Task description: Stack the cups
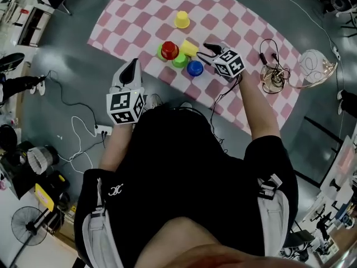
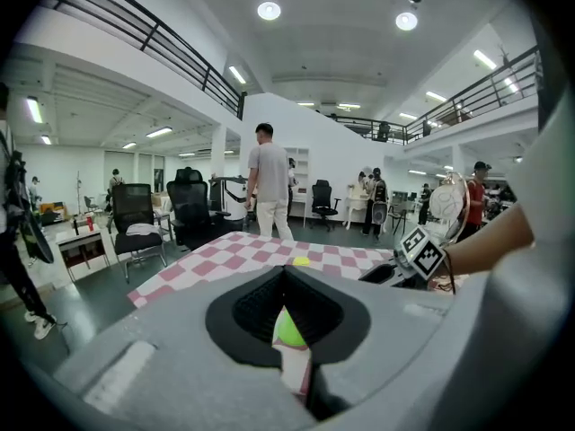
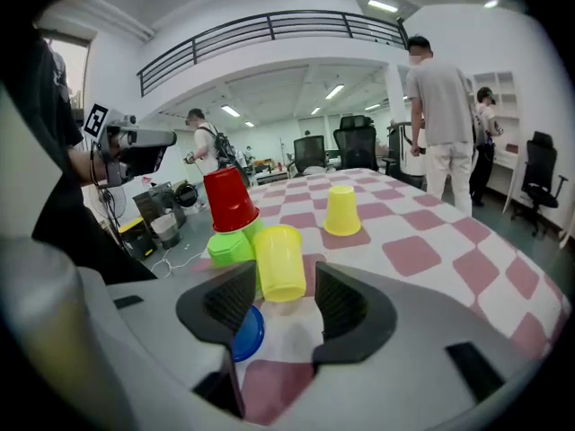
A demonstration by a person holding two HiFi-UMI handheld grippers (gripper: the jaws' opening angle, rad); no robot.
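Note:
On the pink checked mat (image 1: 139, 15) a red cup (image 1: 169, 50) sits upside down on green cups (image 1: 179, 61). A yellow cup (image 1: 188, 47) leans beside them, and a blue cup (image 1: 194, 68) lies nearer to me. Another yellow cup (image 1: 182, 19) stands upside down farther off. My right gripper (image 1: 207, 50) is open just short of the leaning yellow cup (image 3: 279, 263), its pads not touching it. The blue cup (image 3: 247, 333) shows under its left jaw. My left gripper (image 1: 131, 67) hovers shut and empty off the mat's near left edge, pointing at the green cup (image 2: 289, 329).
Cables and a power strip (image 1: 103, 130) lie on the grey floor left of me. A clear glass globe (image 1: 313, 65) with coiled wires (image 1: 273, 78) rests on the mat's right end. People (image 2: 267, 182) and office chairs (image 2: 135, 212) stand beyond the mat.

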